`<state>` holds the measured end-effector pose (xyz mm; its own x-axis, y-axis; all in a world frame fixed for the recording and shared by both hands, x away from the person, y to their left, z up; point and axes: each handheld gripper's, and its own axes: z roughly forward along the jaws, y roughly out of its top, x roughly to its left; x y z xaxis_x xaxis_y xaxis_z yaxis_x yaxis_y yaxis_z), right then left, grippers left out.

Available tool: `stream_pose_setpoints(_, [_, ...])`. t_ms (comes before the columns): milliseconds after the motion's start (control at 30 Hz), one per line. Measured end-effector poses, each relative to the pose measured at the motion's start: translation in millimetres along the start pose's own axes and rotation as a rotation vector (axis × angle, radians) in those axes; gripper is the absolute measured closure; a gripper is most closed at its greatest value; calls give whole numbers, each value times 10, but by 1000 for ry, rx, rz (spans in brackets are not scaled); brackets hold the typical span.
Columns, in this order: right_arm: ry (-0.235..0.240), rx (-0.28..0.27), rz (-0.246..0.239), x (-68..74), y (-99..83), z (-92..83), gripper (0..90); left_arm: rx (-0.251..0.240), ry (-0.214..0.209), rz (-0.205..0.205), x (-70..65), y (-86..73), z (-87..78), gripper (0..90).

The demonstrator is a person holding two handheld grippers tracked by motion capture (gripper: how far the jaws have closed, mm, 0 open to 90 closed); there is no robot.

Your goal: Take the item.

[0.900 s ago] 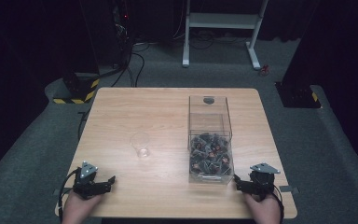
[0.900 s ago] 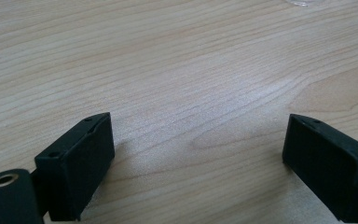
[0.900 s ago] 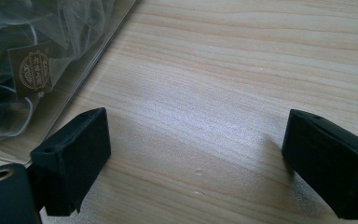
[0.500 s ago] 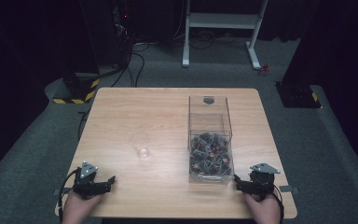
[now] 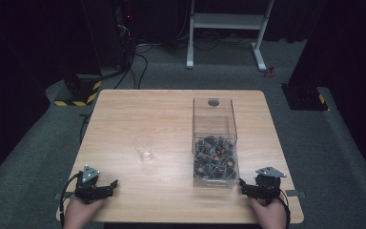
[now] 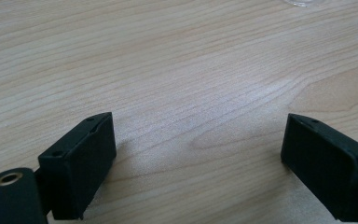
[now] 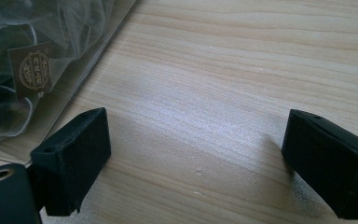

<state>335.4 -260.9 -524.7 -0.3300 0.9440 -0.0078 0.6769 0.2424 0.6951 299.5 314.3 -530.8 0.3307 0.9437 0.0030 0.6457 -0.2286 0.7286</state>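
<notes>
A clear plastic cup (image 5: 144, 148) stands upright left of the table's middle. To its right is a tall clear box (image 5: 214, 143) holding several small dark packets (image 5: 214, 160). My left gripper (image 5: 106, 187) rests at the table's front left, held by a hand, and its jaws stand wide apart over bare wood (image 6: 196, 140). At the front right my right gripper (image 5: 244, 187) lies just beside the box's near corner, open with nothing between the jaws (image 7: 196, 144). The box wall (image 7: 74, 70) and a labelled packet (image 7: 32, 70) show in the right gripper view.
The wooden table (image 5: 171, 114) is bare behind the cup and box. Beyond it on the dark floor stand a white desk frame (image 5: 228, 28), a black-and-yellow striped base (image 5: 78, 93) with cables, and a dark stand (image 5: 305, 95) at the right.
</notes>
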Motion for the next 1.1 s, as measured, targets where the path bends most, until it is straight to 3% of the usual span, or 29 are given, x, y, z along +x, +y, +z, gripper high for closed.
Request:
stream_pose_setpoints(800, [-5, -4, 0, 6, 9, 13, 77, 1, 0, 4, 8, -2, -43, 139])
stream_pose_setpoints(867, [-5, -4, 0, 6, 9, 13, 77, -27, -19, -25, 6, 39, -69, 139])
stream_pose_setpoints(1100, [-5, -5, 0, 8, 8, 12, 77, -79, -37, -31, -73, 172, -157, 141])
